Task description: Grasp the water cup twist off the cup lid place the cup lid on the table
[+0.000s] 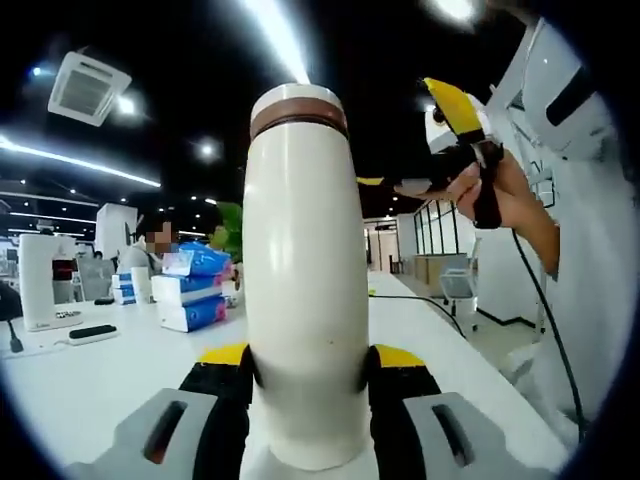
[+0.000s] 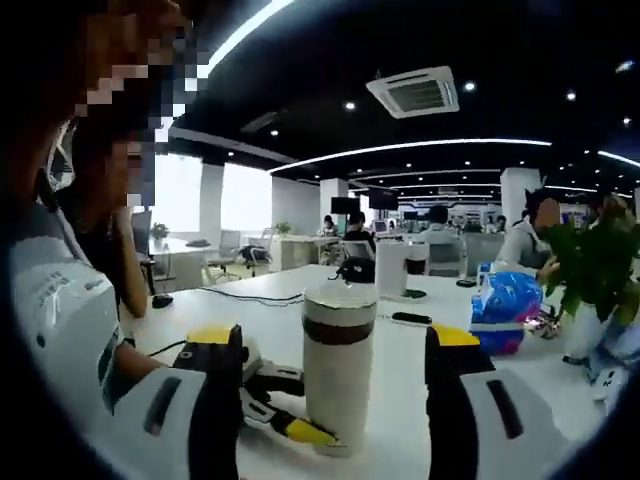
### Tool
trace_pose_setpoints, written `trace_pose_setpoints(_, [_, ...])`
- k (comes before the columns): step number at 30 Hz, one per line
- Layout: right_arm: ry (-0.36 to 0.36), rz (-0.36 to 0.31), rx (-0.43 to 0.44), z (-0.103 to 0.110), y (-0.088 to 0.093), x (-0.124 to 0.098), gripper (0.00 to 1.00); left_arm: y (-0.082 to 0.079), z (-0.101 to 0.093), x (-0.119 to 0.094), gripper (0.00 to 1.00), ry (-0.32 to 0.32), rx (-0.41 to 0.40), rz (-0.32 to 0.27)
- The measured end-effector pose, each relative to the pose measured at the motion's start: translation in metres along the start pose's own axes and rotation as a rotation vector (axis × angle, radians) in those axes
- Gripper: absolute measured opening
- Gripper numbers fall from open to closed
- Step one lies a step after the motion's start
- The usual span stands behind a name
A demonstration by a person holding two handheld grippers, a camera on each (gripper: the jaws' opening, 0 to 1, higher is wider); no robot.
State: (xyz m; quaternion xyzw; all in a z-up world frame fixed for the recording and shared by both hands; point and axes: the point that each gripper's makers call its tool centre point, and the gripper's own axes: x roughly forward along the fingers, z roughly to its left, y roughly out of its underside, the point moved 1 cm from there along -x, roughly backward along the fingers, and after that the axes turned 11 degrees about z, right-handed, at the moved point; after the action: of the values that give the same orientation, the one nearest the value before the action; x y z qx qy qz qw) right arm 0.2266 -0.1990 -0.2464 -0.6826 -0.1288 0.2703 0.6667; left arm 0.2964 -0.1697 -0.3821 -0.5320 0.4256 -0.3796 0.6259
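Observation:
A tall white water cup (image 1: pixel 305 250) with a brown band and a white lid (image 1: pixel 297 100) stands upright on the white table (image 1: pixel 90 380). My left gripper (image 1: pixel 312 358) is shut on the cup's lower body, one yellow-tipped jaw on each side. In the right gripper view the cup (image 2: pixel 338 380) is central, its lid (image 2: pixel 340 300) on top, and the left gripper (image 2: pixel 285 425) holds its base from the lower left. My right gripper (image 2: pixel 335 340) is open, its jaws wide on either side of the cup and clear of it. A hand holds the right gripper (image 1: pixel 462 130) high at the upper right.
Blue and white tissue boxes (image 1: pixel 190 290), a white appliance (image 1: pixel 38 280) and a black remote (image 1: pixel 92 332) sit on the table's left. A blue bag (image 2: pixel 510 300) and a green plant (image 2: pixel 600 270) stand to the right. A black cable (image 2: pixel 250 295) crosses the table. People sit behind.

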Motion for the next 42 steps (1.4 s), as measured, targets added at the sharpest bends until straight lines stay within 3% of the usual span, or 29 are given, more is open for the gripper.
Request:
trace_pose_setpoints(4, [0.041, 0.014, 0.023, 0.005, 0.010, -0.002, 0.75, 0.000, 0.001, 0.000, 0.47, 0.000, -0.002, 0.001])
trace_pose_setpoints(14, [0.076, -0.014, 0.014, 0.001, 0.000, 0.010, 0.75, 0.000, 0.004, 0.000, 0.47, 0.000, -0.001, 0.002])
trace_pose_setpoints(23, [0.028, -0.073, 0.054, -0.005, -0.025, 0.044, 0.66, -0.001, 0.004, -0.001, 0.47, 0.000, 0.002, 0.003])
trace_pose_setpoints(32, [0.012, -0.046, 0.094, -0.012, -0.023, 0.058, 0.54, -0.001, 0.004, -0.001, 0.47, -0.002, 0.005, 0.005])
trace_pose_setpoints(35, [0.002, -0.033, 0.083, -0.010, -0.022, 0.059, 0.45, -0.001, 0.004, -0.002, 0.47, -0.002, 0.005, 0.005])
trace_pose_setpoints(42, [-0.061, 0.005, -0.006, -0.008, -0.023, 0.063, 0.45, -0.001, 0.006, -0.001, 0.47, -0.001, -0.006, 0.004])
